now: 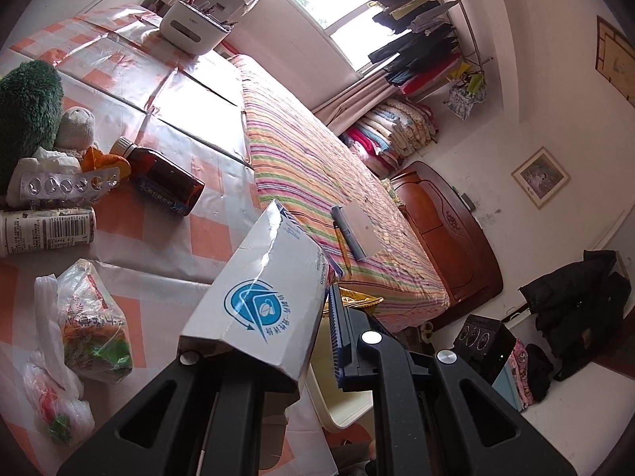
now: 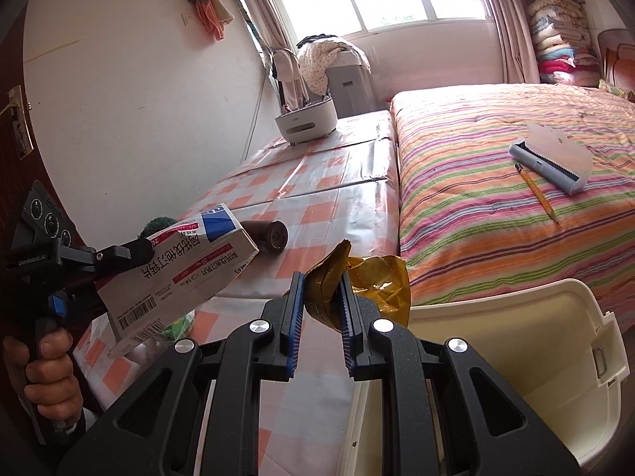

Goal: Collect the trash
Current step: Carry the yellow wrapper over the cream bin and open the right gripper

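My left gripper (image 1: 323,303) is shut on a flattened white medicine carton (image 1: 262,297) with a blue logo, held tilted over the checked table (image 1: 170,238). The right wrist view shows the same carton (image 2: 182,273) in the left gripper (image 2: 135,252) at the left. My right gripper (image 2: 321,281) is shut on a crumpled golden wrapper (image 2: 381,285), just left of the open cream bin (image 2: 516,357). The bin's rim (image 1: 337,404) shows below the carton. A brown bottle (image 1: 166,182), a blister pack (image 1: 67,184), a white bottle (image 1: 43,230) and plastic bags (image 1: 87,317) lie on the table.
A striped bed (image 2: 496,206) adjoins the table, with a lint roller (image 2: 551,162) and a pencil (image 2: 535,194) on it. A white appliance (image 2: 305,119) stands at the table's far end. A green plush toy (image 1: 27,107) sits at the left. A hand (image 2: 39,377) grips the left handle.
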`<action>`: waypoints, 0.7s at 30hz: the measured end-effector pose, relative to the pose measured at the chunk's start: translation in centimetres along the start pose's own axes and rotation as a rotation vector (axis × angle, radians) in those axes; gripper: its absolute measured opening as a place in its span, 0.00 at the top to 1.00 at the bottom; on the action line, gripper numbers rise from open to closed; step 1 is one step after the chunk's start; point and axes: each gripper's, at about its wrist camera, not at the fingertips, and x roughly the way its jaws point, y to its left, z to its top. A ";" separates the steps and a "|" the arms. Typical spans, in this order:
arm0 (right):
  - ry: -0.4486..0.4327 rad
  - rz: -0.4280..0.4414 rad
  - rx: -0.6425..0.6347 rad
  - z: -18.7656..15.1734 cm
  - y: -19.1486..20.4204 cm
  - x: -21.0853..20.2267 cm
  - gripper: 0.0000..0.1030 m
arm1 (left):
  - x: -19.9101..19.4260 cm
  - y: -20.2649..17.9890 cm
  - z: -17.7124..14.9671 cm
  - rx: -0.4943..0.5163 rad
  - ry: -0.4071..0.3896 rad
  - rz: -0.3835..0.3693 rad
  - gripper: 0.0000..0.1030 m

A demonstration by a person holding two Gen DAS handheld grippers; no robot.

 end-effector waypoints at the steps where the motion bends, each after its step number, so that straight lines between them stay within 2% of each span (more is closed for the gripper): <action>1: -0.002 -0.008 0.003 -0.1 -0.3 -0.2 0.84 | 0.3 -0.2 -0.1 0.004 0.006 -0.002 0.89; 21: -0.058 -0.139 0.112 -1.9 -5.5 -3.8 0.81 | 5.6 -4.1 -2.6 0.067 0.126 -0.044 0.89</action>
